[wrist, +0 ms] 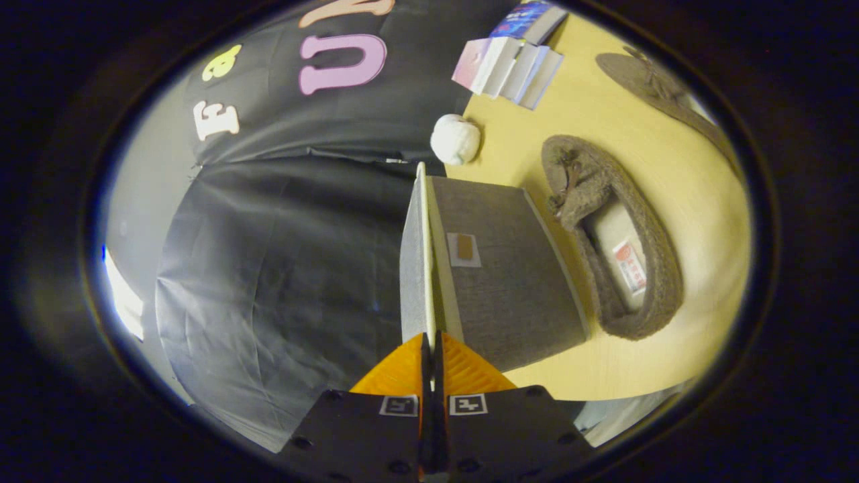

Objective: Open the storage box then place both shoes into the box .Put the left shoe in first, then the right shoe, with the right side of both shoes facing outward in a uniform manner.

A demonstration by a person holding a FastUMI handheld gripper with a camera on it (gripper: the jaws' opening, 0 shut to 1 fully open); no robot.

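My gripper (429, 349) is shut on the thin edge of the storage box's lid (419, 261), a grey panel with a white rim that runs straight ahead from the orange fingers (396, 376). The view is rolled sideways. The grey fabric box (510, 282) stands on the yellow table just right of the lid, with a small label patch on its side. Beside the box lies a brown fuzzy shoe (617, 235), its opening and white insole showing. A second brown shoe (661, 97) lies farther off near the table's far edge.
A white ball-like object (455, 139) rests on the yellow table (698, 201) just beyond the box. Several books (513, 60) stand in a row farther back. The black cloth wall fills the space left of the lid.
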